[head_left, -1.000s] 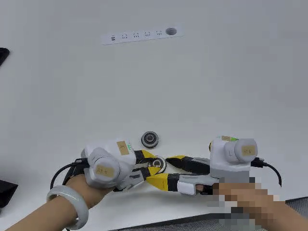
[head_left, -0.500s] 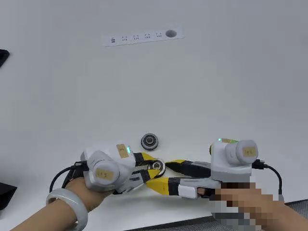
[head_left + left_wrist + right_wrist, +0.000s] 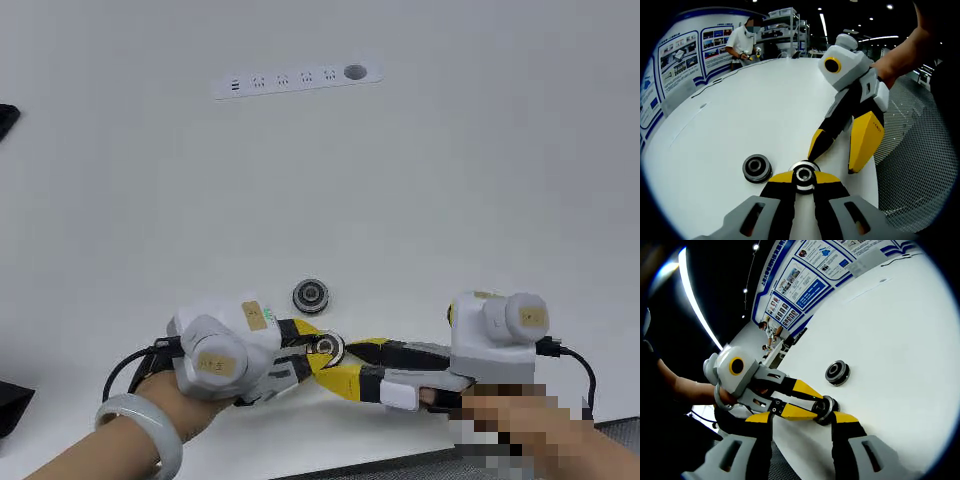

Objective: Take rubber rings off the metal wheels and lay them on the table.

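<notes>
Left tool (image 3: pixel 322 349): held in a hand (image 3: pixel 175 395) with a pale bangle (image 3: pixel 140 425) on the wrist. Its yellow jaw tips are clamped on a small metal wheel (image 3: pixel 804 175), one tip on each side. This clamped wheel has a dark ring round a bright hub and sits low over the near edge of the white table (image 3: pixel 420 200); whether it rests on the surface cannot be told.
Right tool (image 3: pixel 804 416): jaws apart, pointed at the left tool. The clamped wheel lies between its two tips, close to one of them; contact cannot be told.
Second wheel (image 3: pixel 311 294): flat on the table just beyond the tools, apart from both, with a dark rubber ring on its rim.
Power strip (image 3: pixel 295 78): white, far side of the table, well apart.
</notes>
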